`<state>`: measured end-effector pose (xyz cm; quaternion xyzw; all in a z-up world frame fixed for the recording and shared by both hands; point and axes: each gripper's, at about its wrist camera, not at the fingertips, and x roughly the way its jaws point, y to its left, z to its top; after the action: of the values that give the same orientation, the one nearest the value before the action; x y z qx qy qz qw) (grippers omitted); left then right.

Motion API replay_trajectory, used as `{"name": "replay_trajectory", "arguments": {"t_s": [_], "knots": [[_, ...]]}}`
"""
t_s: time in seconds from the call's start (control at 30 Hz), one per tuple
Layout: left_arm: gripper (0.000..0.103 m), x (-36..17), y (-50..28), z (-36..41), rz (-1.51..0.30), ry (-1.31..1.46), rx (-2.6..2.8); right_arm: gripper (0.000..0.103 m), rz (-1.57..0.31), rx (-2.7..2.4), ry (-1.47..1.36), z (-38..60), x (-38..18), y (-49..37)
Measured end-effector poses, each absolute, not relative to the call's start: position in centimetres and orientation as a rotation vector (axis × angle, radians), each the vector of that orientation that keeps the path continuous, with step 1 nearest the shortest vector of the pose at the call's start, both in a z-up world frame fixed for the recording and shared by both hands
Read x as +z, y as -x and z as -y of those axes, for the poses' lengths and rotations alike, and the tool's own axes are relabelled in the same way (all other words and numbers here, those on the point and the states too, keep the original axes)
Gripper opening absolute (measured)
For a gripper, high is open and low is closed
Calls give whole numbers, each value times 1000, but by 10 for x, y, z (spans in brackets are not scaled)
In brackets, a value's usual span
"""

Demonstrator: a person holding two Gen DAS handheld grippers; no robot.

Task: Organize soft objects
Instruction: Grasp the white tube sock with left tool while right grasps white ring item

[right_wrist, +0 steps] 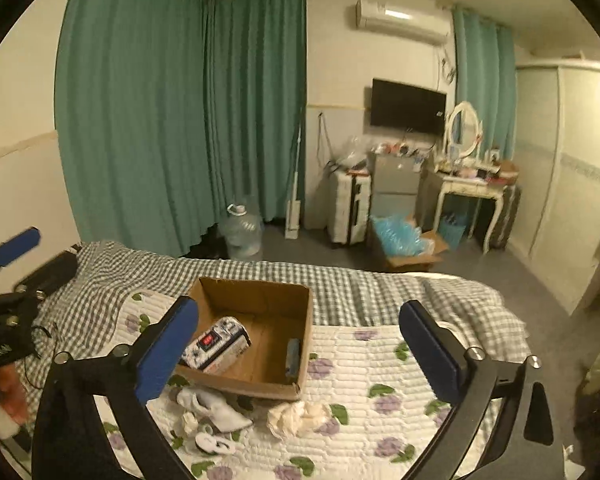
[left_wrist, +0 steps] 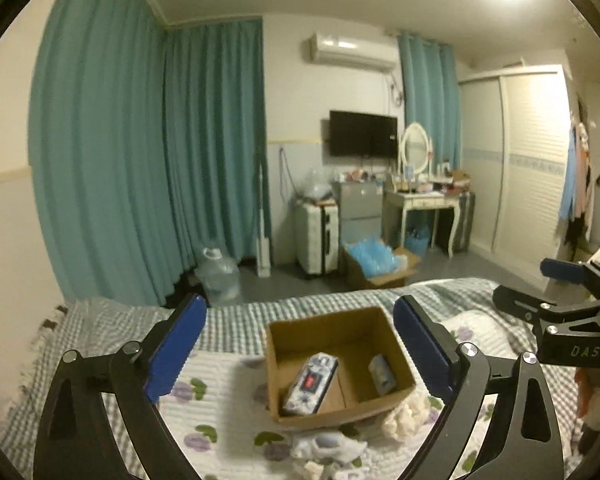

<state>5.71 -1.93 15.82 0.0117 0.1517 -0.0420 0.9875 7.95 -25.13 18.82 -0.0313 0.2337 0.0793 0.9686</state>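
Note:
An open cardboard box (left_wrist: 396, 394) (right_wrist: 260, 386) sits on the flowered quilt. It holds a white-and-blue tissue pack with a red patch (left_wrist: 311, 384) (right_wrist: 216, 345) and a smaller blue pack (left_wrist: 382, 374) (right_wrist: 293, 356). In front of the box lie a white sock (left_wrist: 332, 444) (right_wrist: 216, 406), a cream crumpled cloth (left_wrist: 404, 418) (right_wrist: 300, 418) and small white pieces (right_wrist: 216, 445). My left gripper (left_wrist: 300, 350) is open and empty above the box. My right gripper (right_wrist: 298, 354) is open and empty, to the right of it.
The bed's checked sheet (right_wrist: 340, 284) ends at a grey floor. Beyond stand a water jug (right_wrist: 242, 232), a suitcase (right_wrist: 350, 206), a box of blue bags (right_wrist: 404, 246), a dressing table (right_wrist: 472, 192) and teal curtains (right_wrist: 160, 100).

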Motion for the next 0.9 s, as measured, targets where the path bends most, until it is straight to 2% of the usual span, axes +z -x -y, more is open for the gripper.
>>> {"name": "replay_trajectory", "arguments": {"t_s": [0.23, 0.43, 0.63, 0.77, 0.9], "knots": [[96, 132, -15, -7, -313, -38, -71, 101, -492, 179, 83, 238, 175, -25], [96, 87, -8, -23, -373, -34, -53, 101, -590, 211, 84, 213, 121, -21], [96, 21, -19, -41, -460, 9, -2, 101, -699, 230, 94, 188, 45, -48], [95, -34, -29, -51, -596, 65, -3, 101, -730, 243, 131, 175, 5, -55], [95, -89, -37, -46, -735, 54, 14, 101, -854, 251, 140, 170, -40, -73]]}}
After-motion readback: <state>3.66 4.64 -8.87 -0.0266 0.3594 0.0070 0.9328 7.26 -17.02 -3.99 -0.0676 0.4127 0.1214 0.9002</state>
